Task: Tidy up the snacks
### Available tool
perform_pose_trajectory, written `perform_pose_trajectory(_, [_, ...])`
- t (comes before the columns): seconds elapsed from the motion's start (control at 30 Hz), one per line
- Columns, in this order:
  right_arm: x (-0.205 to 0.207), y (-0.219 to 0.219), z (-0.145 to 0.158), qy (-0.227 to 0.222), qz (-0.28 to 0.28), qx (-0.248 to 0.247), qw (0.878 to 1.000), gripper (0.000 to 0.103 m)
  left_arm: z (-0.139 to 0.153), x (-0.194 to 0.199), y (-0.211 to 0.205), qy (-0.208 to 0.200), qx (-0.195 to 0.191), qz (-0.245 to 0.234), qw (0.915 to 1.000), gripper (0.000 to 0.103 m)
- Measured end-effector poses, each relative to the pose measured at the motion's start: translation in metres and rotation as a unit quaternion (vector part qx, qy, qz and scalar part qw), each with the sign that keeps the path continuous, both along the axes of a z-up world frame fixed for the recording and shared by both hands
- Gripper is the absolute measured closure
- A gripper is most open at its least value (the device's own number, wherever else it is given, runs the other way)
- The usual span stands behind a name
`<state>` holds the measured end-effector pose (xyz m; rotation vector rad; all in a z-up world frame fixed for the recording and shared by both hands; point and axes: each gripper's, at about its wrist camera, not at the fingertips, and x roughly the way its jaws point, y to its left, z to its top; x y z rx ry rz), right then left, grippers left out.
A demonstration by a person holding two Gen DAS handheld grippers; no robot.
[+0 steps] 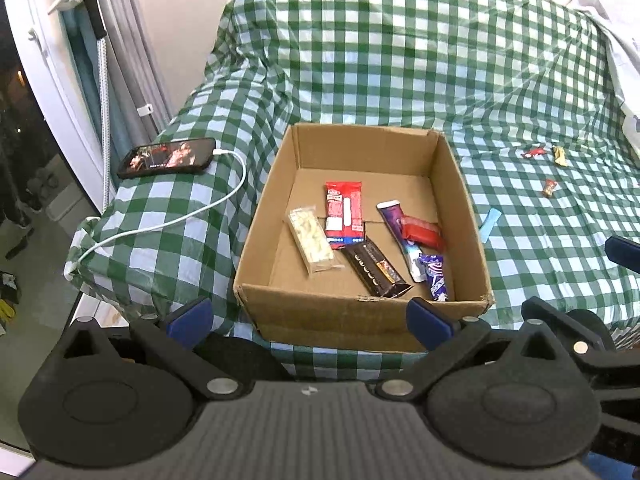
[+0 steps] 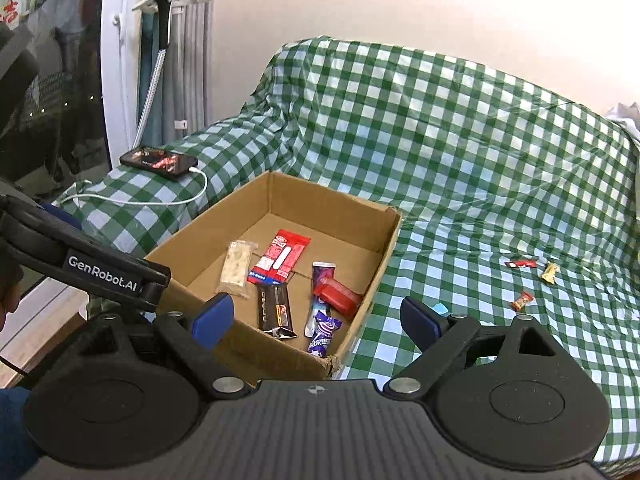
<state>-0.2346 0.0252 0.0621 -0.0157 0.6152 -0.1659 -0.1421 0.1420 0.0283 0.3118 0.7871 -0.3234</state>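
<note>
Both grippers are hanging wide open with nothing between their blue fingers. The left gripper point(image 1: 308, 316) is sitting right at the near wall of the cardboard box point(image 1: 360, 304), and the snacks are lying on the box floor just ahead of its fingers: a pale bar point(image 1: 311, 241), a red packet point(image 1: 345, 216), a dark bar point(image 1: 376, 272). The right gripper point(image 2: 316, 318) is hovering over the box's near corner, with a purple wrapper point(image 2: 323, 334) between its fingers. Three loose candies, including a gold one point(image 2: 549, 272), are lying on the checkered cloth point(image 2: 460, 160), well right.
</note>
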Motion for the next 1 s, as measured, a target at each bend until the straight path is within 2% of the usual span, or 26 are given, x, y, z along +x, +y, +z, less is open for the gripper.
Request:
perform_pose_trajectory(0.27, [-0.015, 0.0, 0.006, -0.019, -0.006, -0.002, 1.0, 0.012, 0.007, -0.013, 0.0, -0.015, 0.0, -0.008, 0.9999, 0.0])
perform_pose_trajectory(0.6, [-0.021, -0.002, 0.006, -0.022, -0.008, -0.001, 1.0, 0.011, 0.006, -0.014, 0.0, -0.004, 0.002, -0.007, 1.0, 0.0])
perform_pose_trajectory(1.0, [-0.019, -0.007, -0.001, 0.0, -0.011, 0.007, 1.0, 0.011, 0.001, -0.012, -0.006, 0.001, 0.013, -0.015, 0.9998, 0.0])
